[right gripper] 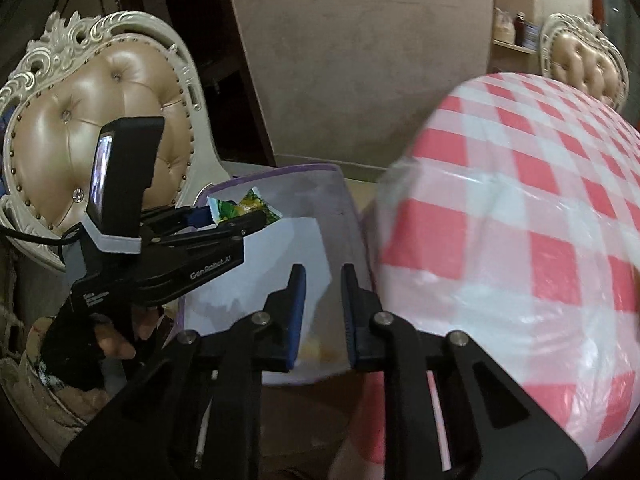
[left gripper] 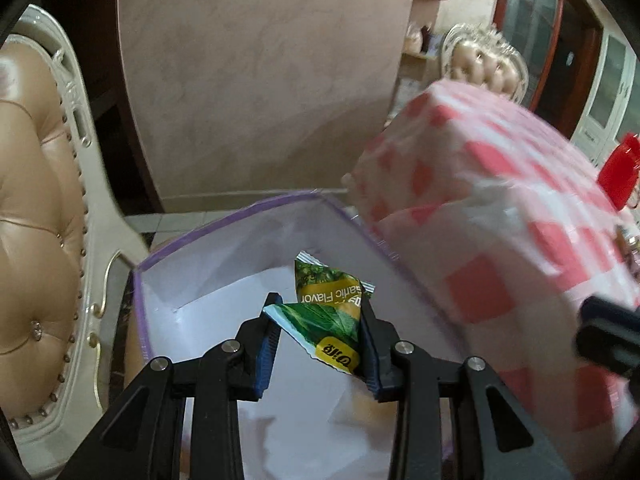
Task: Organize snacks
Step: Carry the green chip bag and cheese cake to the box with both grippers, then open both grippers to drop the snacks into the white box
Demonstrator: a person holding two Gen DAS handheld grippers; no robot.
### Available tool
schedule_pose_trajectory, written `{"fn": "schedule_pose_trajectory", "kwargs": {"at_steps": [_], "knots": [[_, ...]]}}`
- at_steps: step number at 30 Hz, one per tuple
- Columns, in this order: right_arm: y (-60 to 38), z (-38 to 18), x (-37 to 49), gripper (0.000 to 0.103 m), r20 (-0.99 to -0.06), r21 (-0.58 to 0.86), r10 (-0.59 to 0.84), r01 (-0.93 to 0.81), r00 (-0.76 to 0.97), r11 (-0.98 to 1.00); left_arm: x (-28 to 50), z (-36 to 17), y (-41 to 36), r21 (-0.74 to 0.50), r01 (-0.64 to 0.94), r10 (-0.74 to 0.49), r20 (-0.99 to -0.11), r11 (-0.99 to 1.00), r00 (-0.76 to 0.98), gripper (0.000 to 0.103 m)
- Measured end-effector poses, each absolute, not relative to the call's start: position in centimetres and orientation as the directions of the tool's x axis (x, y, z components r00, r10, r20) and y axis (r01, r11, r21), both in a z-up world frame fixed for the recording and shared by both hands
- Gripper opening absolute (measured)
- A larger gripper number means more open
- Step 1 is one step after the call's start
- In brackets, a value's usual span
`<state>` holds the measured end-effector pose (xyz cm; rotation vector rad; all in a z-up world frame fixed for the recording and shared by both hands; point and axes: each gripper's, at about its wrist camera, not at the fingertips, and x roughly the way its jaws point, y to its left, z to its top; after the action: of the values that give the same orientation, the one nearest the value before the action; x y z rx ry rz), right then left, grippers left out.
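Note:
My left gripper (left gripper: 320, 304) is shut on a crumpled green snack packet (left gripper: 328, 320) with yellow print. It holds the packet over the inside of a white box with a purple rim (left gripper: 224, 220). From the right wrist, the left gripper (right gripper: 236, 216) hangs above the box's (right gripper: 312, 192) far corner with the green packet (right gripper: 240, 208) at its tips. A gloved hand (right gripper: 80, 344) holds it. My right gripper (right gripper: 323, 270) points down into the box's near part, and its blue pads stand a narrow gap apart with nothing between them.
A table under a red-and-white checked cloth (right gripper: 520, 200) with clear plastic over it fills the right side, its edge right beside the box. A tufted tan chair with a cream carved frame (right gripper: 100, 120) stands to the left. A red cup (left gripper: 620, 172) sits at the far right.

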<state>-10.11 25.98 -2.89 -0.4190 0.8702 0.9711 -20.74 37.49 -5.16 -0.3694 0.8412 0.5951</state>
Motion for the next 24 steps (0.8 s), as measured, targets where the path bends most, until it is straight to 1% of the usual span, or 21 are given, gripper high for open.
{"fn": "schedule_pose_trajectory", "kwargs": {"at_steps": [2,4,6,7,8,9,10,11,12,13,15,17,19,21,22,24], "knots": [[27.3,-3.0,-10.1,0.021,-0.799,0.066,0.543,-0.860,0.259,0.507,-20.8,-6.8,38.6,-0.034,-0.649,0.354,-0.816,0.760,0.457,0.038],[28.7,-3.5,-9.7,0.021,-0.809,0.108,0.548,-0.863,0.212,0.494,-21.3,-8.3,39.6,-0.045,-0.664,0.331,-0.841,0.746,0.428,0.039],[29.3,-4.1,-9.1,0.022,-0.817,0.158,0.549,-0.847,0.176,0.507,-21.5,-8.8,40.0,-0.064,-0.648,0.294,-0.854,0.759,0.430,0.050],[29.3,-4.3,-8.9,0.022,-0.824,0.175,0.545,-0.844,0.157,0.507,-21.6,-8.9,40.1,-0.045,-0.653,0.310,-0.854,0.756,0.417,0.069],[29.3,-4.5,-8.7,0.025,-0.829,0.190,0.542,-0.841,0.140,0.507,-21.5,-8.9,40.2,-0.013,-0.665,0.340,-0.852,0.747,0.399,0.084],[29.2,-4.6,-8.5,0.032,-0.829,0.198,0.542,-0.836,0.136,0.512,-21.5,-8.8,40.1,0.039,-0.682,0.394,-0.840,0.730,0.373,0.086],[29.1,-4.6,-8.3,0.038,-0.828,0.201,0.542,-0.829,0.140,0.522,-21.6,-8.7,40.0,0.069,-0.688,0.421,-0.833,0.722,0.359,0.086],[29.0,-4.6,-8.2,0.051,-0.829,0.204,0.542,-0.825,0.141,0.527,-21.5,-8.8,40.0,0.106,-0.696,0.447,-0.832,0.710,0.329,0.086],[29.1,-4.7,-8.1,0.058,-0.828,0.209,0.543,-0.822,0.139,0.529,-21.4,-8.8,40.1,0.120,-0.701,0.455,-0.833,0.703,0.314,0.086],[28.9,-4.6,-8.2,0.058,-0.824,0.212,0.550,-0.823,0.139,0.527,-21.4,-8.7,40.1,0.119,-0.712,0.463,-0.829,0.692,0.312,0.086],[28.8,-4.5,-8.4,0.058,-0.817,0.201,0.556,-0.831,0.150,0.519,-21.4,-8.0,39.9,0.065,-0.727,0.450,-0.821,0.684,0.350,0.086],[28.1,-4.0,-8.8,0.058,-0.804,0.197,0.572,-0.837,0.161,0.511,-21.5,-5.7,38.7,0.004,-0.723,0.445,-0.791,0.691,0.421,0.086],[26.3,-3.0,-8.9,0.058,-0.781,0.183,0.592,-0.833,0.200,0.522,-20.8,-2.9,35.9,-0.032,-0.670,0.435,-0.738,0.741,0.516,0.086],[24.0,-1.9,-8.6,0.058,-0.762,0.153,0.594,-0.820,0.258,0.552,-19.9,-0.8,33.1,-0.078,-0.601,0.384,-0.703,0.795,0.598,0.086],[22.1,-1.2,-8.1,0.059,-0.756,0.124,0.578,-0.798,0.309,0.590,-19.2,0.4,31.3,-0.128,-0.545,0.323,-0.686,0.829,0.652,0.086],[18.8,-0.2,-7.0,0.065,-0.746,0.126,0.568,-0.763,0.348,0.633,-17.6,2.1,27.7,-0.214,-0.416,0.182,-0.663,0.884,0.726,0.086]]}}
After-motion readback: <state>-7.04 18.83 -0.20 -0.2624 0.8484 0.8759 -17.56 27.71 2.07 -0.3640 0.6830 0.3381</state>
